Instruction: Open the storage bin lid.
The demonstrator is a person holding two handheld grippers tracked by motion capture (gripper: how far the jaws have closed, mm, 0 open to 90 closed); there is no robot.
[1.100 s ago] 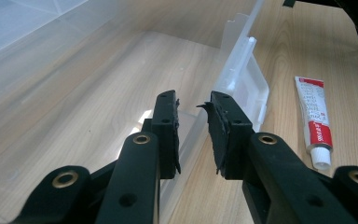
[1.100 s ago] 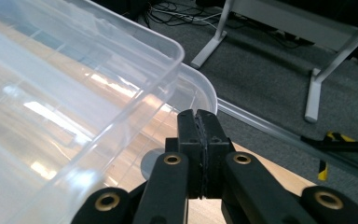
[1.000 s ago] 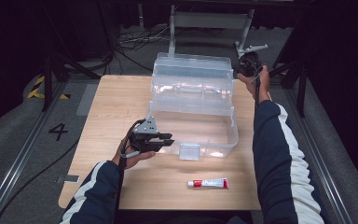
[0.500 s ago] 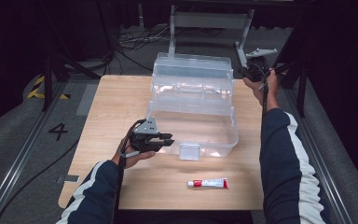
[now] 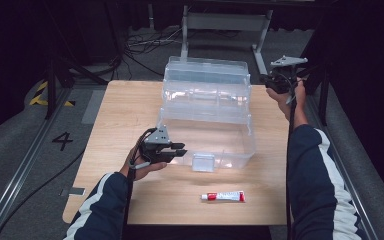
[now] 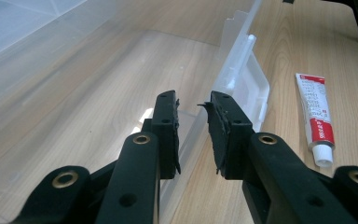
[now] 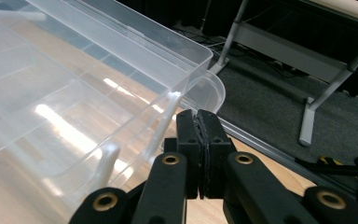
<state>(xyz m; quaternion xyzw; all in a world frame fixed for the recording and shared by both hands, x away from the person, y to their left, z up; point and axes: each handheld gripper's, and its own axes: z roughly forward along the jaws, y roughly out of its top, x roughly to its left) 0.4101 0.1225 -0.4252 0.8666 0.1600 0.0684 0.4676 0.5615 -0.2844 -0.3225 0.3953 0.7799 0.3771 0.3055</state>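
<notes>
The clear plastic storage box [image 5: 207,120] stood open mid-table, toothpaste tube [image 5: 223,196] lying just before it. The left gripper [image 5: 172,150] straddled the front wall, jaws slightly apart. The right gripper [image 5: 272,82], jaws together and empty, hovered beside the lid's far corner; next, likely, the tube needs lifting in.

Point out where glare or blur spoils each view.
High view: sharp, dark surroundings, soft sheen on the clear box. Left gripper view: the toothpaste tube is crisp, the box wall hazy. Right gripper view: bright glare streaks on the box lid; floor beyond is dim.
</notes>
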